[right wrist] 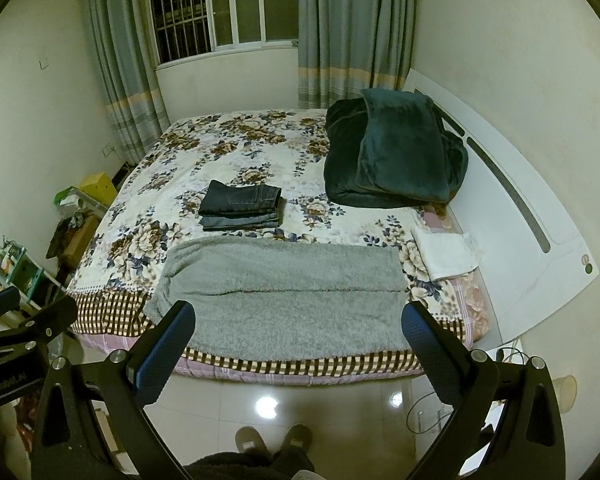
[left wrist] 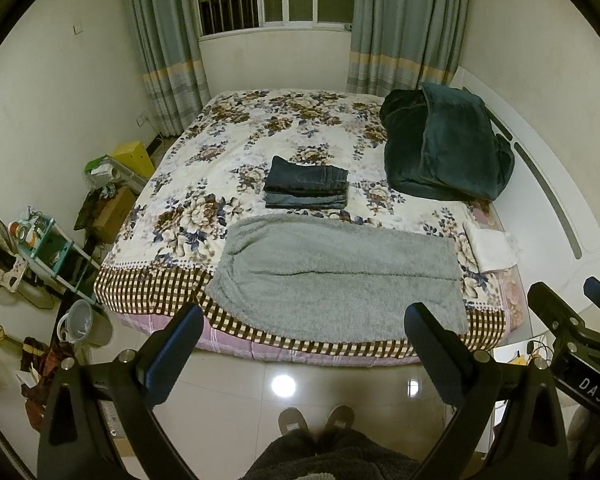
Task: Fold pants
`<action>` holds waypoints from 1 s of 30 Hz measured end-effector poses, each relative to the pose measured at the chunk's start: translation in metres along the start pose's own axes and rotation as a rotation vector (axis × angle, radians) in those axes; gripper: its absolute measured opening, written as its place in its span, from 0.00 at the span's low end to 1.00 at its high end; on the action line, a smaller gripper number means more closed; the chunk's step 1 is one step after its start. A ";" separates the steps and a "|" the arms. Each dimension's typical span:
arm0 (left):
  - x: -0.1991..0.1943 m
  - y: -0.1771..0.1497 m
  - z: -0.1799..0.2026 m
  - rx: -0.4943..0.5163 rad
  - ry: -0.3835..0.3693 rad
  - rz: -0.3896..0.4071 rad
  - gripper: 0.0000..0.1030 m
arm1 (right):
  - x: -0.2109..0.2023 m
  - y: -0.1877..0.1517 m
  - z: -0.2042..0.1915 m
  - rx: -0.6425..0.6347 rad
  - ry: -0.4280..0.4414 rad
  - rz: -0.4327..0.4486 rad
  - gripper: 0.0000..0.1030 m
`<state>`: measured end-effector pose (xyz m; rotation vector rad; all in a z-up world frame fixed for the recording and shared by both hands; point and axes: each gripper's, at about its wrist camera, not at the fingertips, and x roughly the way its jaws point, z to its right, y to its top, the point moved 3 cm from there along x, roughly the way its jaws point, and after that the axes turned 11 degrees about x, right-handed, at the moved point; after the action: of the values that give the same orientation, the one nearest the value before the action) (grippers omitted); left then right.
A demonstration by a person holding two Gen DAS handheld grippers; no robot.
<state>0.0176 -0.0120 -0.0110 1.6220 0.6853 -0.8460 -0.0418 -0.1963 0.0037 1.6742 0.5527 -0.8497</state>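
Note:
Grey fleece pants [left wrist: 336, 276] lie flat along the near edge of the bed, legs together, partly over the edge; they also show in the right wrist view [right wrist: 280, 296]. A stack of folded dark jeans [left wrist: 306, 186] sits behind them at mid-bed, also seen in the right wrist view [right wrist: 240, 206]. My left gripper [left wrist: 304, 320] is open and empty, held back from the bed above the floor. My right gripper [right wrist: 300, 320] is open and empty too, at the same distance; it also shows in the left wrist view [left wrist: 572, 312].
The bed [left wrist: 236, 136] has a floral cover. A dark green blanket [left wrist: 444, 148] is piled at the far right, and a folded white cloth [left wrist: 490, 250] lies near the right edge. Clutter, a shelf [left wrist: 56, 256] and a bin [left wrist: 84, 322] stand left. My slippers [left wrist: 316, 420] are on the tile floor.

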 end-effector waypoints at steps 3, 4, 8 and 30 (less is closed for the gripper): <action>0.000 0.000 0.000 0.001 0.000 -0.001 1.00 | -0.001 0.000 -0.002 -0.005 -0.002 0.000 1.00; 0.000 0.000 0.000 0.000 0.000 -0.001 1.00 | -0.002 0.000 -0.004 -0.004 0.000 -0.004 1.00; 0.000 -0.001 -0.002 -0.001 -0.001 0.000 1.00 | -0.005 0.002 -0.010 -0.009 0.004 -0.011 1.00; 0.188 0.072 -0.025 -0.123 0.170 -0.139 1.00 | 0.222 0.073 0.044 0.051 -0.089 -0.107 1.00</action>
<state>0.1877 -0.0021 -0.1217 1.5603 0.9607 -0.7549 0.1409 -0.2732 -0.1270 1.6556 0.5678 -1.0184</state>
